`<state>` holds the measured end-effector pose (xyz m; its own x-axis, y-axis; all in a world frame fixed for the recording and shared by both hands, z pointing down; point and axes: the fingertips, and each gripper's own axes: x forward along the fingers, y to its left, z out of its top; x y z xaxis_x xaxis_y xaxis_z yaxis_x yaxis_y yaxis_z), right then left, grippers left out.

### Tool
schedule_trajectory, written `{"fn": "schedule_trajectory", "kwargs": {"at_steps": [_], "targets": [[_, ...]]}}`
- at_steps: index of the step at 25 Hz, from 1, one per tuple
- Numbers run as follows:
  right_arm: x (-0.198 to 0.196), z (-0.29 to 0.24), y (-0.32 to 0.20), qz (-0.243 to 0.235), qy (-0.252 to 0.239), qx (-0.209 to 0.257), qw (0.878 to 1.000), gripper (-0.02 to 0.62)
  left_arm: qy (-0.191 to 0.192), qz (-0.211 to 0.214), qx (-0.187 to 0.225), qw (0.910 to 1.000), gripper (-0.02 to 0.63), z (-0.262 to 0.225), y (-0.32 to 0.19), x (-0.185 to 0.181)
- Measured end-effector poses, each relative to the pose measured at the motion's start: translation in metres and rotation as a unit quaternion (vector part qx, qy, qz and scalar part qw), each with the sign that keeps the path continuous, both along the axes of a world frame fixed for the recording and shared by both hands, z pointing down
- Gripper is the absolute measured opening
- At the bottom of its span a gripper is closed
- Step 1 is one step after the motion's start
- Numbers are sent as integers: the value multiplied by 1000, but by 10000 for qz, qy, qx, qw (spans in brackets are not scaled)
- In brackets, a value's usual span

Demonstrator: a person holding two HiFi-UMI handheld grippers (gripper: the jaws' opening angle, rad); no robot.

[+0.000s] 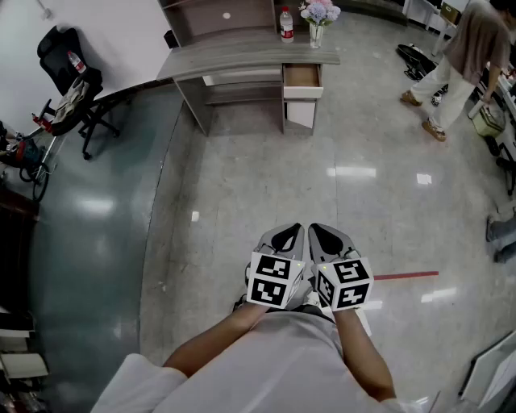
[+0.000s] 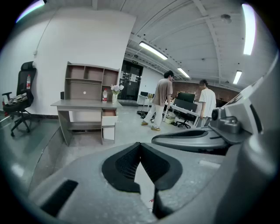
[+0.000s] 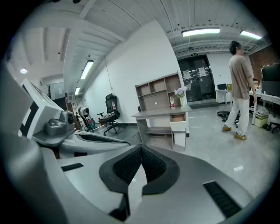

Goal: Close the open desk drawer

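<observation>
A grey wooden desk [image 1: 242, 58] stands against the far wall, several steps ahead across the floor. Its top right drawer [image 1: 302, 79] is pulled out, and the brown inside shows from above. The same drawer [image 2: 109, 114] appears small in the left gripper view, and the drawer [image 3: 178, 118] also shows in the right gripper view. My left gripper [image 1: 292, 235] and right gripper [image 1: 321, 233] are held side by side close to my body, far from the desk. Both have their jaws pressed together with nothing between them.
On the desk stand a red-labelled bottle [image 1: 286, 24] and a vase of flowers [image 1: 317, 18]. A black office chair [image 1: 72, 77] sits at the left by the wall. A person [image 1: 459, 56] walks at the right, near bags on the floor [image 1: 415, 56]. Red tape [image 1: 405, 276] marks the floor.
</observation>
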<state>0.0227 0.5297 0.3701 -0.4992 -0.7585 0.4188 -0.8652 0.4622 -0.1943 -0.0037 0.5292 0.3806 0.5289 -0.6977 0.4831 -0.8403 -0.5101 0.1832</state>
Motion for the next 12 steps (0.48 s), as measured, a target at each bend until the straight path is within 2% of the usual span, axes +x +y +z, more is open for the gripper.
{"fn": "schedule_trajectory", "kwargs": {"at_steps": [12], "targets": [[-45, 1, -9, 46, 79, -10, 10000, 2, 242, -37, 14, 9997, 5, -2, -13, -44]]}}
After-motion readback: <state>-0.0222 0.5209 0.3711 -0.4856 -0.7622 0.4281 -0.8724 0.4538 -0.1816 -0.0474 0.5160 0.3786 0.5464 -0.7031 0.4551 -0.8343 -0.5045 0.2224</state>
